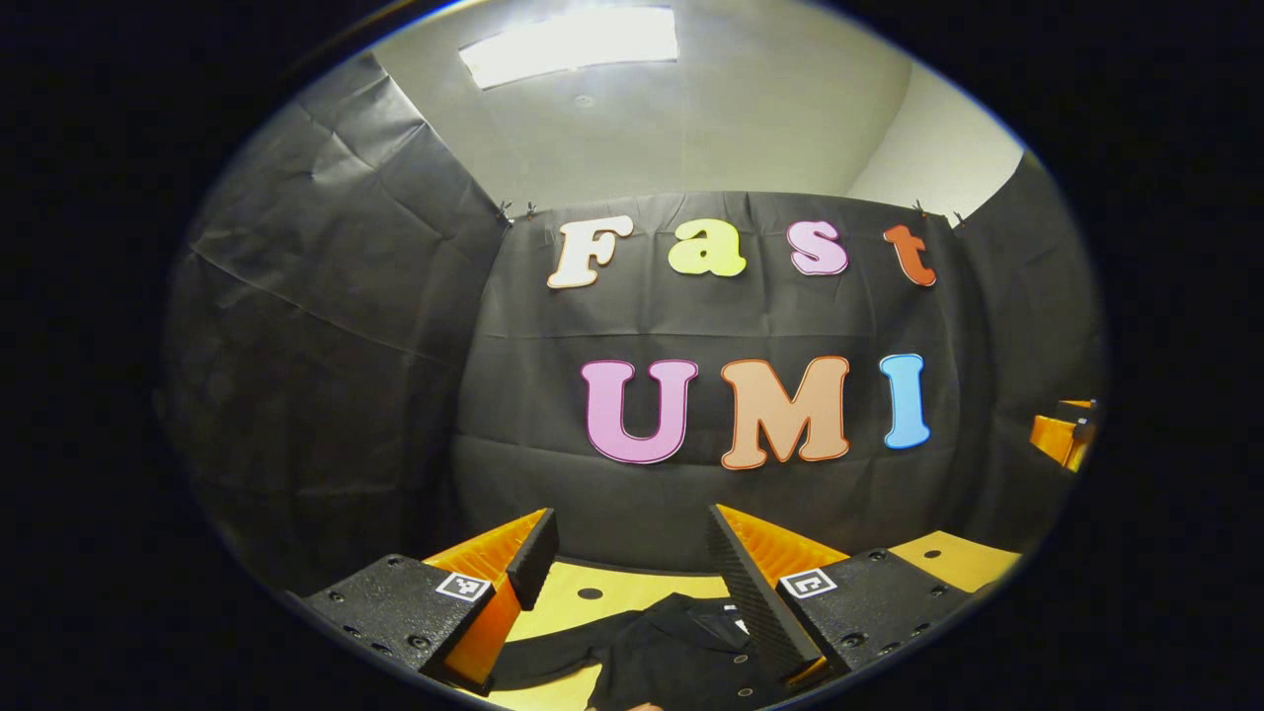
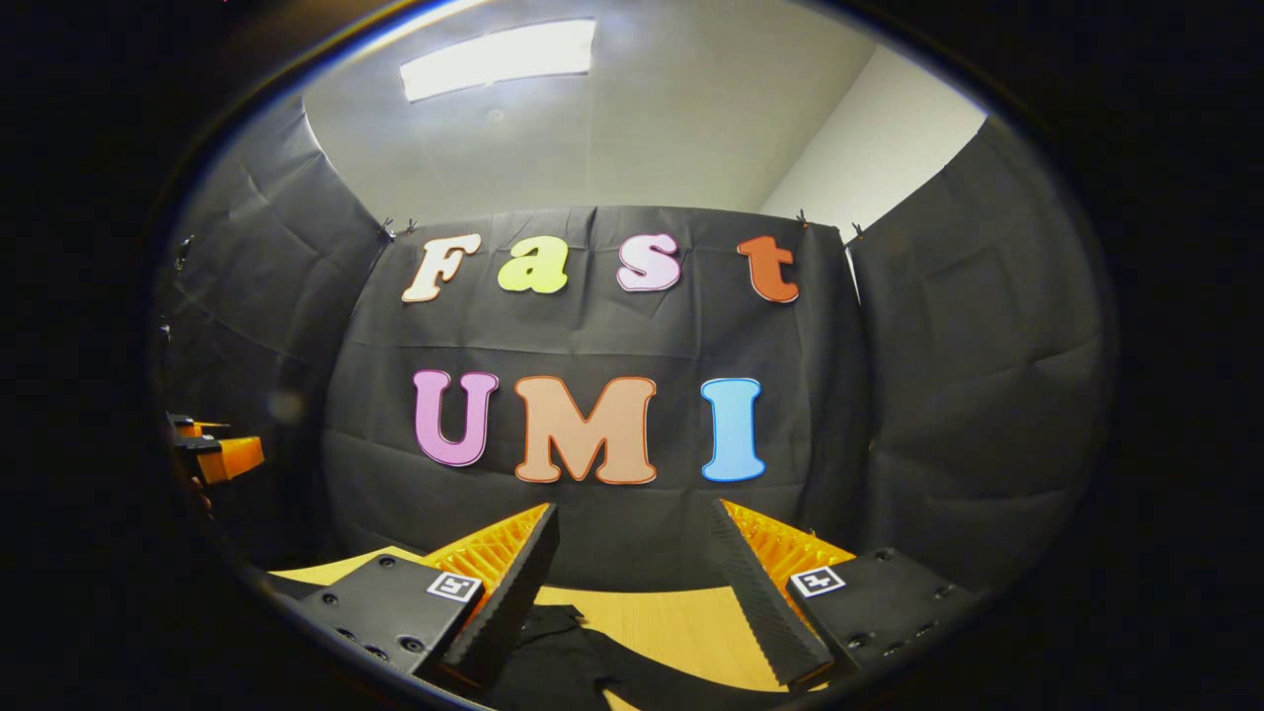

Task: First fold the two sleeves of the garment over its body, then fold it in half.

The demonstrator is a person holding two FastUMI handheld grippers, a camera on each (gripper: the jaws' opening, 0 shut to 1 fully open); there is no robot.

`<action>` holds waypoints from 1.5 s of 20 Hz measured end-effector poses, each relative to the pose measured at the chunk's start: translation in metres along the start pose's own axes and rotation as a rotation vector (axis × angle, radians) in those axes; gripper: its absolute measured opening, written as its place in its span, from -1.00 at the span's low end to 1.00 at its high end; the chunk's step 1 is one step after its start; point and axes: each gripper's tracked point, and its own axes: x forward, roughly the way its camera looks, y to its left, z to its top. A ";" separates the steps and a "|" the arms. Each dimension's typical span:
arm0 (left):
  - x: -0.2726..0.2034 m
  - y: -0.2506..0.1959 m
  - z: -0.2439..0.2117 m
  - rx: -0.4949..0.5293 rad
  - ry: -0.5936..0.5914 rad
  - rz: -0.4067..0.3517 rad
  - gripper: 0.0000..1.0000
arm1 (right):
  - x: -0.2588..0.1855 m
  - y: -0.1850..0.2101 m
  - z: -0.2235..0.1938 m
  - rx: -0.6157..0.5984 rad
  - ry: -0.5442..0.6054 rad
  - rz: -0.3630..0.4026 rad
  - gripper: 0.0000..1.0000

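Note:
A black garment point(image 1: 671, 652) lies on the wooden table point(image 1: 573, 612) below my left gripper point(image 1: 632, 548), its collar near the bottom of the left gripper view. That gripper hangs above it, open, with nothing between the fingers. In the right gripper view part of the black garment point(image 2: 563, 657), seemingly a sleeve, spreads across the table point(image 2: 681, 622) under my right gripper point(image 2: 637, 553). This one is open too, held above the cloth with its fingers wide apart. The other gripper point(image 1: 1066, 434) peeks in at the right edge of the left gripper view, and the left one point(image 2: 212, 449) at the left edge of the right gripper view.
Black cloth walls point(image 1: 395, 346) close the booth on three sides behind the table. A ceiling light point(image 1: 573, 44) glows overhead. Bare wood point(image 2: 691, 632) shows beyond the garment toward the back wall.

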 end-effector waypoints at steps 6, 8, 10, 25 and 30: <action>0.002 0.002 0.003 0.020 -0.017 0.005 0.86 | -0.001 0.000 -0.005 0.006 0.009 -0.011 0.89; 0.004 0.002 0.002 0.023 -0.015 0.006 0.84 | 0.001 -0.001 -0.009 0.005 0.019 -0.016 0.89; 0.003 0.002 0.001 0.026 -0.011 0.008 0.80 | 0.001 -0.003 -0.014 0.007 0.030 -0.018 0.89; 0.004 -0.002 0.002 0.041 -0.012 0.000 0.80 | 0.021 -0.083 -0.052 -0.057 0.134 -0.170 0.95; 0.009 -0.010 0.006 0.060 -0.017 -0.006 0.81 | 0.027 -0.128 -0.108 -0.107 0.258 -0.241 0.96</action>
